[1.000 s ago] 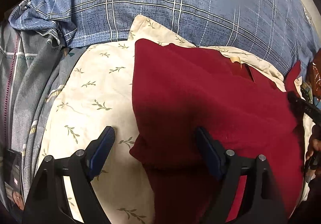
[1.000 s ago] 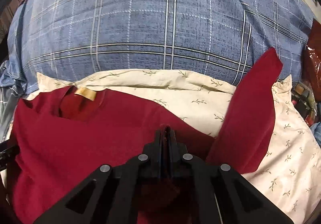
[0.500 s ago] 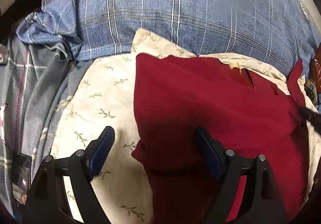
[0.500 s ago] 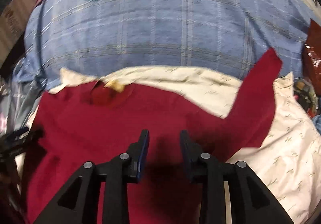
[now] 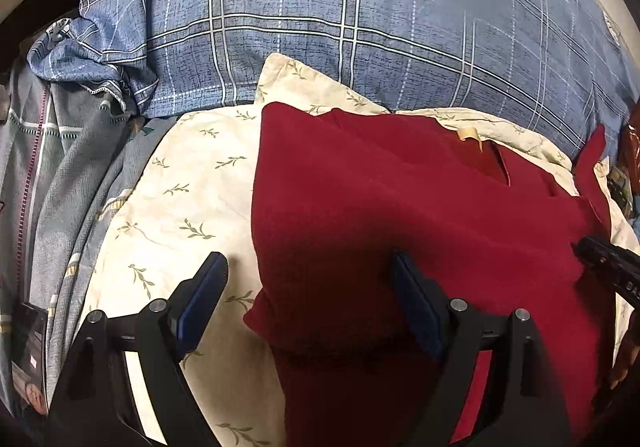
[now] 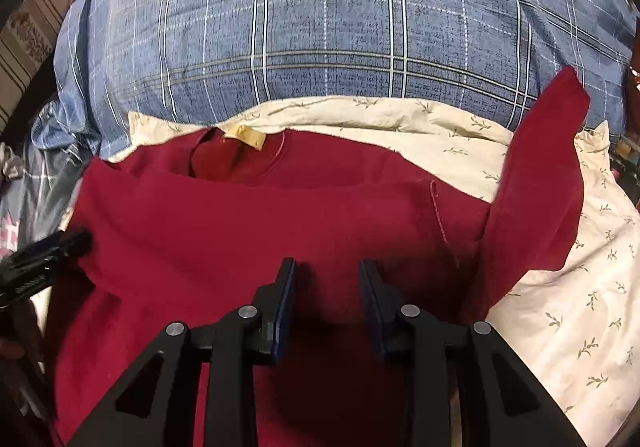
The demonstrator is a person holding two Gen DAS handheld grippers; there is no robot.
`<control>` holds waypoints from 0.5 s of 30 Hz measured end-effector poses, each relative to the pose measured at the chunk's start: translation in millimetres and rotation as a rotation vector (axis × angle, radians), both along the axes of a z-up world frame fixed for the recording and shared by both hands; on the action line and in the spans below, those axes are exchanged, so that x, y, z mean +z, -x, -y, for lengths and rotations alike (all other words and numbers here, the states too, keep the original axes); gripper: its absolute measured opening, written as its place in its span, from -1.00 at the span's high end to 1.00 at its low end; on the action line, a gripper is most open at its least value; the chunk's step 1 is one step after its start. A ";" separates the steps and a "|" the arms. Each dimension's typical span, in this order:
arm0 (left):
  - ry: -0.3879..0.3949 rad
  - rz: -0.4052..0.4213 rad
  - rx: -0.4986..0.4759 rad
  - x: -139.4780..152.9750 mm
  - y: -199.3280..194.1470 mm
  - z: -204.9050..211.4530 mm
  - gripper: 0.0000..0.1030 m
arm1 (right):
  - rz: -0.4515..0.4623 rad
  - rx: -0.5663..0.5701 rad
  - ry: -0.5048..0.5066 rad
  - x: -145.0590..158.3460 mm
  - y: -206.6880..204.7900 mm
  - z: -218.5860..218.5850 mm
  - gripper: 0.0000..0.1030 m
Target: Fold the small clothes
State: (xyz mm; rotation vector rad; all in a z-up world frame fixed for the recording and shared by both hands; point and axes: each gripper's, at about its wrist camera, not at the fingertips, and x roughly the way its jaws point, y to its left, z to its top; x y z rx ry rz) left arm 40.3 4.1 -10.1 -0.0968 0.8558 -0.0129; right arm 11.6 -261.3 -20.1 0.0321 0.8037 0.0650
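Only rightward — shirt's [image 6: 248, 247] outflung sleeve [image 6: 536, 207].

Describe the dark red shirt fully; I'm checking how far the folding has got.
The dark red knit shirt lies flat on the cream leaf-print sheet, neckline away, tan label showing inside the collar. Its left side is folded in; the right sleeve still sticks out. The right claw hovers open over it, gripping nothing.

One red garment [image 6: 248, 243], one tan neck label [image 6: 245, 135]. One cream leaf-print cloth [image 5: 180, 207]. One blue plaid pillow [image 6: 320, 27]. One grey plaid bedding heap [image 5: 52, 167]. Two tools: left tool [image 5: 310, 293], right tool [image 6: 327, 301].
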 end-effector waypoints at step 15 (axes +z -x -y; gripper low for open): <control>-0.008 -0.024 -0.003 -7.1 -4.1 1.8 -0.64 | 0.039 -0.164 -0.050 19.6 -0.8 62.7 -0.14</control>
